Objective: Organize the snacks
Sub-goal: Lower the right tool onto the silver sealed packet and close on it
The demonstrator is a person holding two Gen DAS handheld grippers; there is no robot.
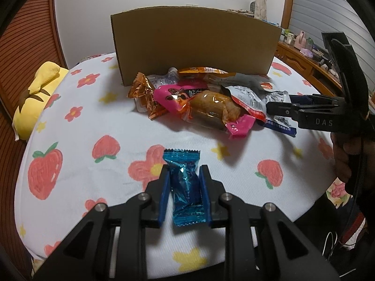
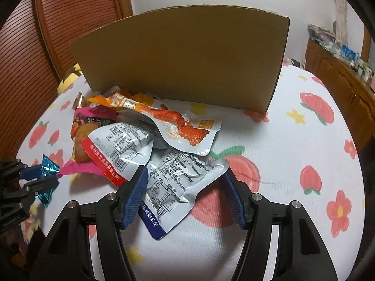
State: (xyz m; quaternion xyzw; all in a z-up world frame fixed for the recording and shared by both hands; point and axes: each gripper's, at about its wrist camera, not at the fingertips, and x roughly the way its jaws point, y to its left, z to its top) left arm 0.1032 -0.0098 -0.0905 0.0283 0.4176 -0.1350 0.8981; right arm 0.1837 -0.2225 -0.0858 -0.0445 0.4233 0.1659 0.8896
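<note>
One blue candy (image 1: 186, 187) pinched between left claw (image 1: 184, 172) pads.

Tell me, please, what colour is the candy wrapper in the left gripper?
Shiny blue; the candy shows best in the left wrist view.

Snack pile (image 1: 206, 103) before cardboard box (image 1: 194, 44)

Blue foil candy (image 1: 186, 187) clamped upright; snack packets (image 2: 140, 138) heaped before cardboard box (image 1: 194, 44)
</note>
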